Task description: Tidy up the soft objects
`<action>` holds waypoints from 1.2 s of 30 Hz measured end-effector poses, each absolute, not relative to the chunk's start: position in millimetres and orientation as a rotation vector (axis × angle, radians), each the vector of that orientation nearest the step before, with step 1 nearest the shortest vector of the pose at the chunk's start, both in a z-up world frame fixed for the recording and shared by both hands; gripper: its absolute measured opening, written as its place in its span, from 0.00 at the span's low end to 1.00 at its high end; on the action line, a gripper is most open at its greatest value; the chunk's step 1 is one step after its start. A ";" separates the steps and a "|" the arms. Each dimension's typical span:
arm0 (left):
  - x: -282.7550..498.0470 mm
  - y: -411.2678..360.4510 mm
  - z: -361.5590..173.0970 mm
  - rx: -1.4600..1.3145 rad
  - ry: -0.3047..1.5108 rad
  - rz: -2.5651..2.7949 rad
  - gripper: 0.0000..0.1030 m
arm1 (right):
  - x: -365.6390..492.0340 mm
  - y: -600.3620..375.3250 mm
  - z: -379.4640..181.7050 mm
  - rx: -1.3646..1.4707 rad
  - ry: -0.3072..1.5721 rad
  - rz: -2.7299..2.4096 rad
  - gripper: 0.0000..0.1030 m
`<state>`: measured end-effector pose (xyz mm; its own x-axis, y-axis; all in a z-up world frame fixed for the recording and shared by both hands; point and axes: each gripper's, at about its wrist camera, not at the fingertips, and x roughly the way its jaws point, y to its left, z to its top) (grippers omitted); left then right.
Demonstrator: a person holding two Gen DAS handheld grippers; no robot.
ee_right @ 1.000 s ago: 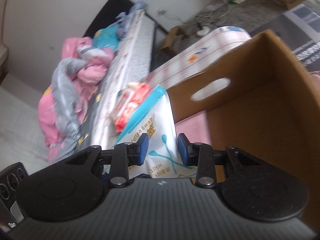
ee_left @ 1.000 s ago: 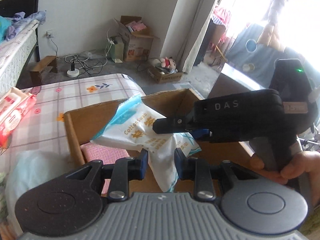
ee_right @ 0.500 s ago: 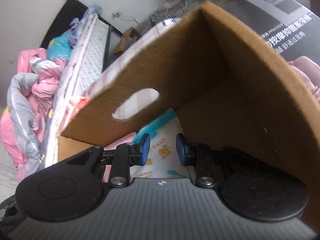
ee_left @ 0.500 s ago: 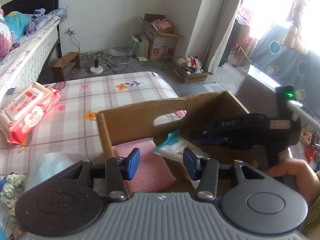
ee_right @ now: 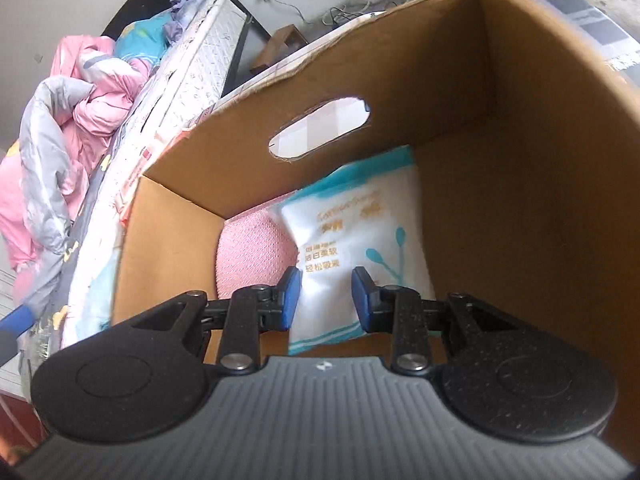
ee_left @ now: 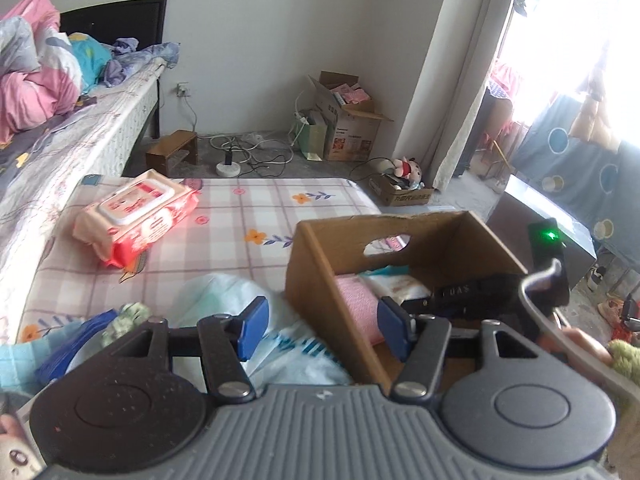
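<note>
A brown cardboard box (ee_left: 320, 280) stands on the checked bed cover. Inside lie a pink cloth (ee_right: 248, 256) and a white and blue cotton swab pack (ee_right: 352, 248), which also shows in the left wrist view (ee_left: 394, 282). My right gripper (ee_right: 325, 295) is open inside the box, just above the near end of the pack, holding nothing. Its black body (ee_left: 480, 300) shows in the box in the left wrist view. My left gripper (ee_left: 322, 328) is wide open and empty, above the box's near left corner.
A pink and red wet wipes pack (ee_left: 136, 216) lies on the checked cover (ee_left: 240, 216) at far left. A pale blue soft pack (ee_left: 248, 320) and knitted things (ee_left: 128, 316) lie near the left gripper. A bed with pink bedding (ee_left: 36, 88) stands at left.
Both grippers held the cotton swab pack above the box. The left let go and drew back to the left; the right lowered the pack into the box and opened.
</note>
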<state>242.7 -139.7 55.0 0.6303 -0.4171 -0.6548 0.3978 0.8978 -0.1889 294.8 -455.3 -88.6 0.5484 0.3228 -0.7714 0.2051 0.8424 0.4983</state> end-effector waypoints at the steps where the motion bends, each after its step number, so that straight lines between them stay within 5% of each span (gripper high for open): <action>1: 238.9 -133.0 55.0 -0.028 0.754 -0.459 0.59 | 296.1 -453.0 -91.8 0.594 1.007 0.072 0.27; 10: 204.1 -73.1 40.5 -0.048 0.754 -0.409 0.71 | 314.3 -452.5 -84.0 0.622 1.008 0.107 0.32; 13: 189.4 -49.2 35.9 -0.058 0.755 -0.380 0.75 | 307.9 -452.9 -63.0 0.619 0.948 0.128 0.43; 23: 151.0 16.0 15.2 -0.118 0.774 -0.249 0.78 | 277.4 -408.0 33.1 0.521 0.789 0.286 0.47; 36: 161.0 49.1 -26.1 -0.188 0.850 -0.188 0.76 | 281.1 -188.4 24.1 0.447 1.069 0.724 0.45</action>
<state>161.0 49.1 -26.1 0.6456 -0.2387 -0.7254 0.0891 0.9669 -0.2389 281.1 -188.4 24.1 0.2885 0.7226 -0.6282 -0.3147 0.6912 0.6506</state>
